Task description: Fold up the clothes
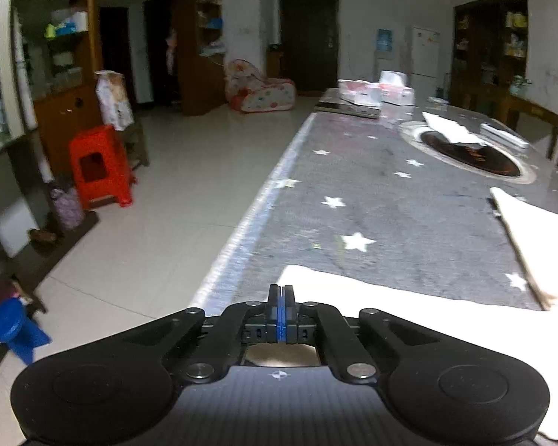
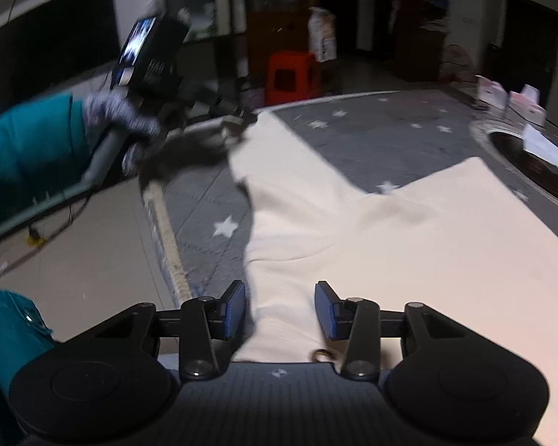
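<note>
A cream garment (image 2: 409,230) lies spread on the grey star-patterned table (image 2: 372,141); it also shows in the left wrist view (image 1: 409,304). My left gripper (image 1: 281,293) is shut at the garment's near edge by the table's left side; whether cloth is pinched between the pads is hidden. In the right wrist view the left gripper (image 2: 238,122) appears blurred at the far tip of a sleeve, held by a gloved hand. My right gripper (image 2: 280,297) is open, its blue pads (image 2: 234,306) on either side of a strip of the garment close below.
A round dark hotplate inset (image 1: 472,152) sits mid-table with white paper (image 1: 450,128) on it. Tissue boxes (image 1: 375,91) stand at the far end. A red stool (image 1: 100,167) and shelves stand on the tiled floor to the left. The table's left edge (image 1: 241,223) is close.
</note>
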The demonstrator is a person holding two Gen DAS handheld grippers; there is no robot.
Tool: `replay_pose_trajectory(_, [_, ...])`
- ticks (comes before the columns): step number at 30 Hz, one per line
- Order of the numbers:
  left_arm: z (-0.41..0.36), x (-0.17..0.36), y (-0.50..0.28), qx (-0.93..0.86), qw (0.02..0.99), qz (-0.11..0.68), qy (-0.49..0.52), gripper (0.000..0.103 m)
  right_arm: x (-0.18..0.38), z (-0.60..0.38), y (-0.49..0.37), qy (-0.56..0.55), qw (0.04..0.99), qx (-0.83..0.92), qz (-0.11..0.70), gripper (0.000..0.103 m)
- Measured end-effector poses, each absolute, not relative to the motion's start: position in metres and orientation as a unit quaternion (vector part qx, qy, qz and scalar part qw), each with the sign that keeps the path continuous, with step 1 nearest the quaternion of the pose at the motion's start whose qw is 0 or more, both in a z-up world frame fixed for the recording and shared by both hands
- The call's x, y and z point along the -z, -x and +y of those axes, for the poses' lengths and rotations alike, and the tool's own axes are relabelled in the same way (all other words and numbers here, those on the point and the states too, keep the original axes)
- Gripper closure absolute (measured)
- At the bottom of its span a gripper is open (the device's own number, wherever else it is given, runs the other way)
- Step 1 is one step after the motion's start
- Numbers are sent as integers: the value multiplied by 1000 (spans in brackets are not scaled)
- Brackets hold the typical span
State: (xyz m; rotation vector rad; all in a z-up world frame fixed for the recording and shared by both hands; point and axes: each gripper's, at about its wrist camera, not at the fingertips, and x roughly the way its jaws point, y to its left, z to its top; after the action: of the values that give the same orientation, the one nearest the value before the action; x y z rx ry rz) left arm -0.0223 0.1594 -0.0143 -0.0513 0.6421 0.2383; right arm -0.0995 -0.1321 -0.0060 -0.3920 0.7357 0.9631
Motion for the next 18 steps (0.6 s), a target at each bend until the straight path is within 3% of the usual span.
replay_pose_trajectory(1, [162, 14, 24, -126, 941, 314, 29, 103, 7, -131, 101, 185, 805, -450, 340, 67])
replay_pose_trajectory(3, [169, 14, 30, -143, 938, 313, 35, 103, 7, -130, 103, 185, 802, -456, 338, 89])
replay_pose_trajectory(4, [172, 14, 34, -146, 937, 314, 37, 103, 7, -129, 104, 184, 799, -461, 340, 91])
replay_pose_trajectory(10, [180, 11, 42, -121, 938, 319, 64, 101, 5, -129, 107, 187, 791, -475, 337, 91])
replay_pose_trajectory(13, [175, 7, 39, -103, 942, 313, 64, 97, 0, -126, 104, 185, 800, -468, 326, 84])
replay_pose_trajectory(15, [171, 7, 35, -90, 943, 315, 59, 92, -2, -122, 102, 183, 804, -467, 320, 73])
replay_pose_trajectory(18, [165, 13, 30, -81, 942, 323, 49, 87, 0, -113, 100, 186, 806, -464, 316, 70])
